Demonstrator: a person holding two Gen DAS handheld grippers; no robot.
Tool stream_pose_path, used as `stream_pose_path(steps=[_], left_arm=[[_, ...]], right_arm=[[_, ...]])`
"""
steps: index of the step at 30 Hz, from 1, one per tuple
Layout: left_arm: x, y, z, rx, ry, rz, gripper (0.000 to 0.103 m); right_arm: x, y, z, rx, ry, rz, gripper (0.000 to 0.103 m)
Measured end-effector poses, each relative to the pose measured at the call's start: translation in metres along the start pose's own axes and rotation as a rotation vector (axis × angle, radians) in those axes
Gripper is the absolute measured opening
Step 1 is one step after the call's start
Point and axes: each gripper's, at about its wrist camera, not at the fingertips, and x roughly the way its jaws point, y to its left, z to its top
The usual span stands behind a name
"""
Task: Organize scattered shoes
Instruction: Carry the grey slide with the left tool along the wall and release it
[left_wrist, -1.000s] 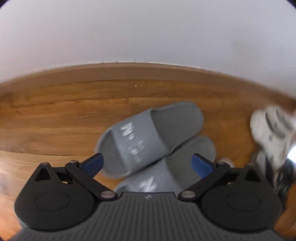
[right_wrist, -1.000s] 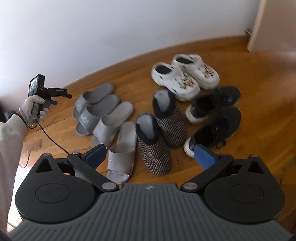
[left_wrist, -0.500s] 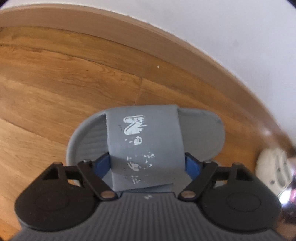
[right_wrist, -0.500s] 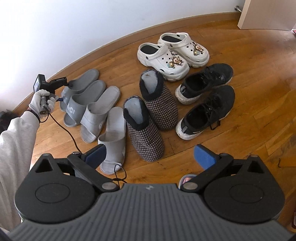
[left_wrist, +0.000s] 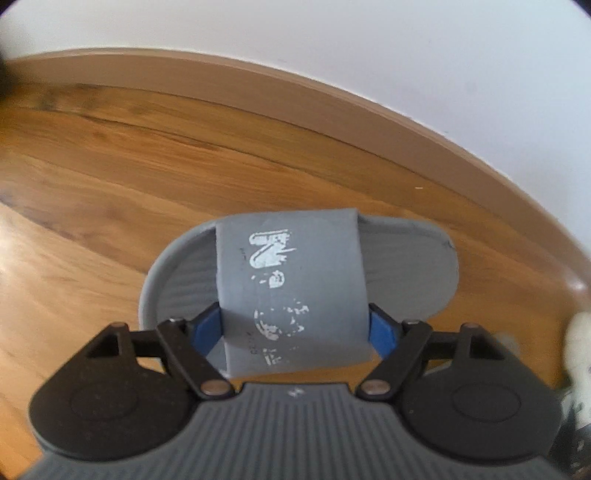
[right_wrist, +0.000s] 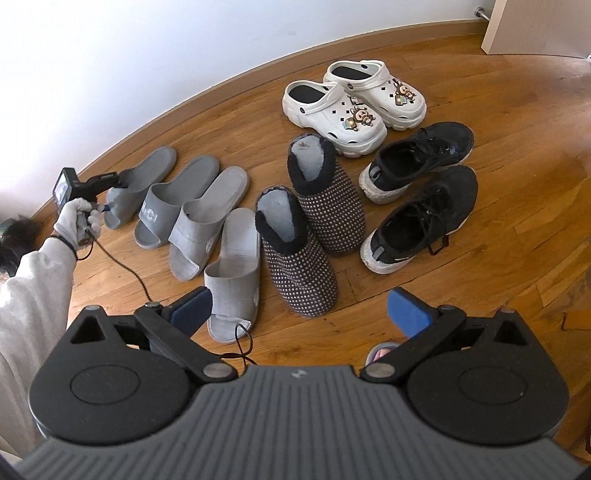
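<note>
Two hand-held grippers: your left hand-held gripper (left_wrist: 295, 328) is clamping the grey slide (left_wrist: 291, 280) by its strap, by the baseboard (left_wrist: 332, 110). Your right hand-held gripper (right_wrist: 301, 314) is hanging released above the floor (right_wrist: 498, 240), facing the shoe rows.

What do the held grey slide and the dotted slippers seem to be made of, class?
Grey slide in the left gripper: probably moulded foam or rubber, matte, with ribbed footbed and worn printed logo. Dotted slippers: apparently knitted fabric with fuzzy dark collar and pale fleecy lining.
</note>
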Motion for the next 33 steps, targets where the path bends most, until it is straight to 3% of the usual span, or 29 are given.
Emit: stream_pose_path(steps=[5,11,17,20,22,25,30,33], left_arm=[[-0.032,0.045,-0.030,0.011,0.052,0.085,0.079],[-0.058,0.058,-0.076,0.051,0.153,0.187,0.076],[-0.106,0.077,-0.113,-0.092,0.171,0.127,0.075],[-0.143,0.080,-0.138,-0.183,0.133,0.175,0.075],[-0.162,0.082,-0.160,-0.261,0.146,0.180,0.077],[-0.189,0.086,-0.187,-0.271,0.181,0.129,0.082],[-0.224,0.073,-0.205,-0.006,0.154,0.120,0.089],[-0.272,0.053,-0.227,0.388,0.004,0.040,0.094]], right_arm=[[-0.002,0.007,-0.004,-0.012,0.000,0.018,0.102],[-0.003,0.019,-0.005,-0.036,0.009,0.056,0.102],[-0.006,0.036,-0.012,-0.063,0.024,0.099,0.102],[-0.006,0.044,-0.017,-0.086,0.041,0.121,0.102],[-0.005,0.047,-0.019,-0.095,0.049,0.112,0.102],[0.001,0.050,-0.022,-0.101,0.070,0.075,0.102],[0.007,0.052,-0.028,-0.106,0.093,0.027,0.102],[0.010,0.054,-0.032,-0.112,0.104,0.003,0.102]])
